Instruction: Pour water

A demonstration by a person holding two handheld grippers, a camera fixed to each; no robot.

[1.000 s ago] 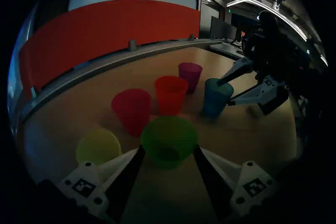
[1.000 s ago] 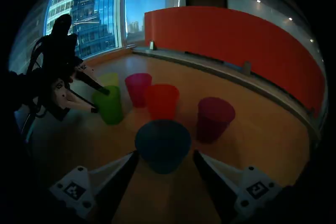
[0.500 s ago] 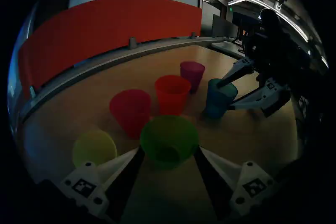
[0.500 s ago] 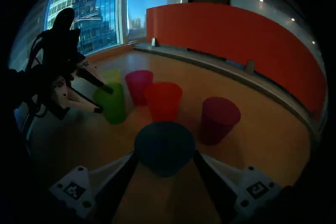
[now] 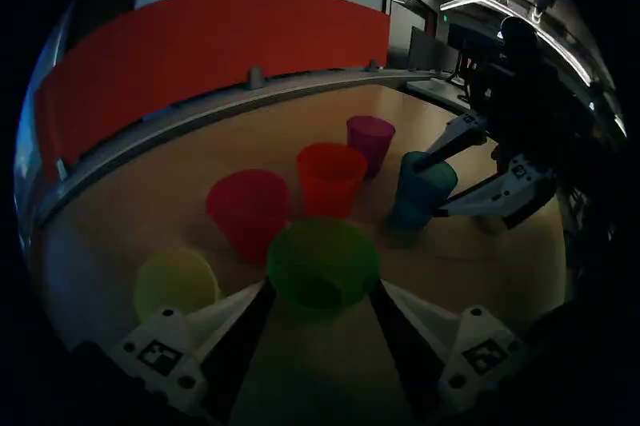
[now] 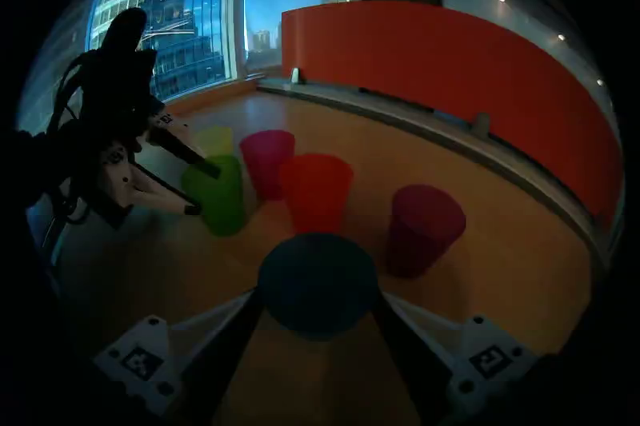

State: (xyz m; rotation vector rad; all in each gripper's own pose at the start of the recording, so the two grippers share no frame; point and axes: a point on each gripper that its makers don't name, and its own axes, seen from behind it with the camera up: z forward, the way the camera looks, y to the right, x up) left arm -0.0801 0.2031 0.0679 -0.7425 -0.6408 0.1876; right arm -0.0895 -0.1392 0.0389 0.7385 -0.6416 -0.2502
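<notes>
Left tool (image 5: 322, 288) clamps the green cup (image 5: 322, 258); right tool (image 6: 318, 296) clamps the teal cup (image 6: 318, 278). Advised: tilt slowly, rim above rim, grips firm.

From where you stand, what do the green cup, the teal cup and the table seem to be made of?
Green cup: probably thin plastic, going by the even, saturated colour and thin rim; it looks smooth and slightly translucent.
Teal cup: likely the same plastic, smooth and darker; the dim light leaves its gloss open.
Table: wood or wood-look laminate, an even tan with a soft sheen.
</notes>
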